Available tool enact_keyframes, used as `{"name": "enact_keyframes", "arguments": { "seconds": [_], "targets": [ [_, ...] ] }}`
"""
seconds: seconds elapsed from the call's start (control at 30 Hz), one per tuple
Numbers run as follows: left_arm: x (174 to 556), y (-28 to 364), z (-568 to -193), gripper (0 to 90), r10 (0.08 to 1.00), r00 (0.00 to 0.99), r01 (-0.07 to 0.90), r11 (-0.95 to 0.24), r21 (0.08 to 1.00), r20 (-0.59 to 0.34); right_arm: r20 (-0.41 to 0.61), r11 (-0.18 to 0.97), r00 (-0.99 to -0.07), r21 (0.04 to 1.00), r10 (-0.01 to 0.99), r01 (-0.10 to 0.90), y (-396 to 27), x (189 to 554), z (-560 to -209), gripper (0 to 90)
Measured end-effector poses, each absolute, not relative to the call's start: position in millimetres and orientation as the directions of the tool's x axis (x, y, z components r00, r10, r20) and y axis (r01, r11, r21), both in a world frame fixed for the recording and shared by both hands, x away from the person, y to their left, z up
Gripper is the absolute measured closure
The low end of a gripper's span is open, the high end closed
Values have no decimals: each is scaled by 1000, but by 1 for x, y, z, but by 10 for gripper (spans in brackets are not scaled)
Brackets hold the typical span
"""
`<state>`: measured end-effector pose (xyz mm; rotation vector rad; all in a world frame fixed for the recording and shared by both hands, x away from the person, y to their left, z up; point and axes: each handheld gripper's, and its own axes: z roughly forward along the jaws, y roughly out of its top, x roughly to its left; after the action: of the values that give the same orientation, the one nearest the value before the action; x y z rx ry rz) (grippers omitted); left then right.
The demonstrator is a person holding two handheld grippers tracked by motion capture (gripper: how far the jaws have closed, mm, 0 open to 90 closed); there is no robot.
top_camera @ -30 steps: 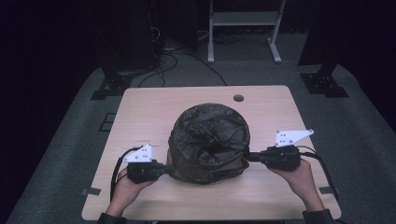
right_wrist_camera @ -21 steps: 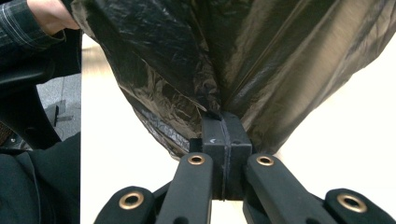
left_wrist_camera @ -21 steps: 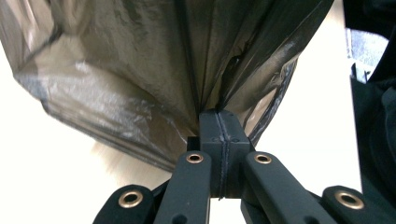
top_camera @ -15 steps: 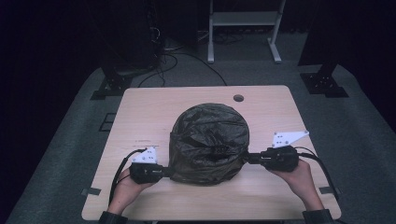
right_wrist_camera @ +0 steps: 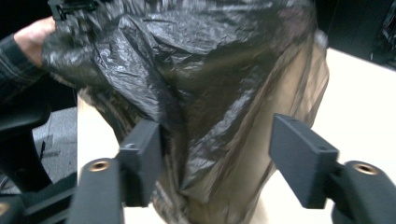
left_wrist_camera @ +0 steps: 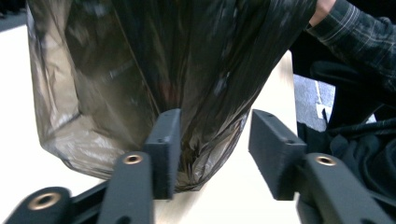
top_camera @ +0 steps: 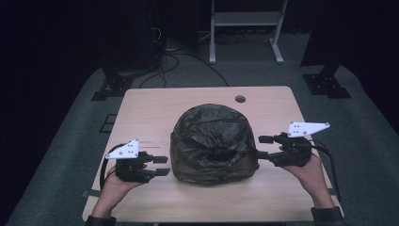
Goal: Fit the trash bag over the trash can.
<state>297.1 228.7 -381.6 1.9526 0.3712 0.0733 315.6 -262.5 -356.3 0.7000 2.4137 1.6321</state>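
Bag [top_camera: 211, 143] sits mid-table between your hands, at three o'clock from your left gripper [top_camera: 161, 165] and nine o'clock from your right gripper [top_camera: 263, 147], whose jaws have just been opening, plastic loose between them.

A dark lab: lone wooden table [top_camera: 141, 108], floor cables [top_camera: 179, 59], equipment stands [top_camera: 324, 82].
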Motion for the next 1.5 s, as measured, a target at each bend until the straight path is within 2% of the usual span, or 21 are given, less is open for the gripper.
{"name": "enact_keyframes", "arguments": {
  "seconds": [0.07, 0.23, 0.57, 0.8, 1.0, 1.07, 1.23, 1.37, 1.5],
  "targets": [
    [297, 228, -375, 443, 293, 949, 218, -357, 908, -113, 138, 292, -882, 911, 451, 292, -263, 317, -351, 309],
    [296, 226, -360, 361, 291, 952, 198, -345, 918, -97, 133, 272, -892, 924, 431, 269, -267, 315, -337, 275],
    [301, 210, -327, 296, 271, 960, 151, -299, 942, -68, 127, 257, -904, 934, 409, 247, -282, 305, -324, 260],
    [313, 184, -306, 224, 240, 969, 139, -331, 934, -59, 116, 248, -910, 941, 398, 228, -276, 306, -313, 246],
    [325, 164, -293, 157, 226, 972, 134, -341, 930, -57, 127, 238, -901, 941, 415, 242, -270, 314, -315, 168],
    [330, 158, -289, 102, 222, 973, 139, -352, 926, -61, 128, 234, -900, 941, 417, 242, -268, 317, -315, 134],
    [341, 142, -280, 28, 226, 973, 124, -376, 918, -39, 120, 249, -897, 938, 425, 243, -261, 323, -315, 91],
    [350, 131, -274, 0, 223, 975, 116, -402, 908, -26, 97, 251, -901, 943, 424, 220, -258, 327, -316, 23],
    [358, 118, -270, 0, 220, 975, 112, -440, 891, -14, 83, 268, -906, 940, 415, 209, -254, 329, -319, 0]
  ]
}}
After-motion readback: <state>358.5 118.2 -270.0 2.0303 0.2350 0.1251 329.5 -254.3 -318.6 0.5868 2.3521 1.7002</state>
